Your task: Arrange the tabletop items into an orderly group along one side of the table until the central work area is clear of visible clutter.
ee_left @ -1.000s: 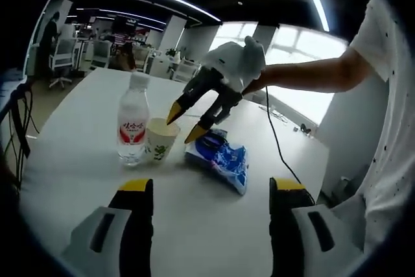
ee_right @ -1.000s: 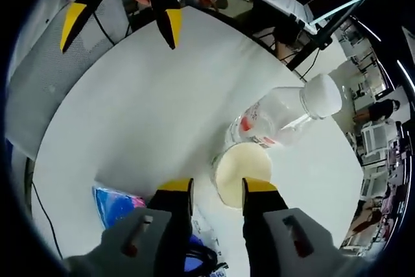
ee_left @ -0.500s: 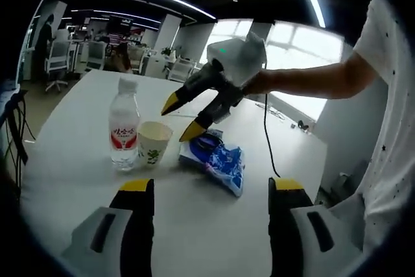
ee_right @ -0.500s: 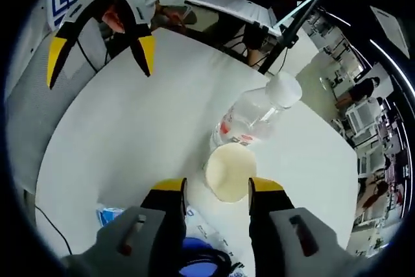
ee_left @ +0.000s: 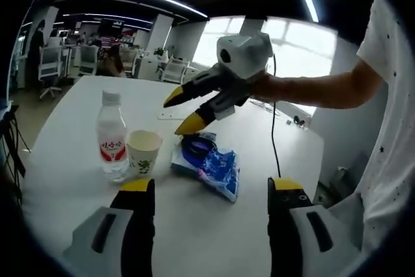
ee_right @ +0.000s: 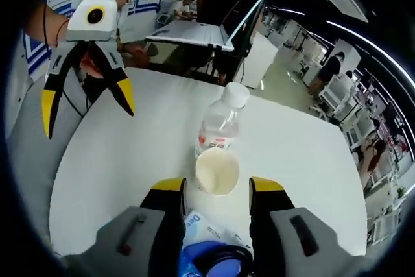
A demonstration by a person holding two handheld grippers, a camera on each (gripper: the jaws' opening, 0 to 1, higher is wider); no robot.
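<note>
Left gripper view: the left claw rises from the bottom edge, jaws wide apart, holding nothing, above bare white table. Ahead of it, well apart, stand a water bottle and a paper cup, side by side and upright, the cup just right of the bottle; whether they touch is hard to tell. Right of the cup lies a blue snack bag, flat, print too small to read. The right claw hangs in the air over the bag, yellow tips parted, gripping nothing, a bare forearm behind it. Right gripper view: the right claw, jaws apart, frames the cup between its tips, not touching it; the bottle stands just beyond the cup. The bag is cut off at the bottom, partly hidden between the jaws. The left claw shows at upper left, open, off the table edge.
</note>
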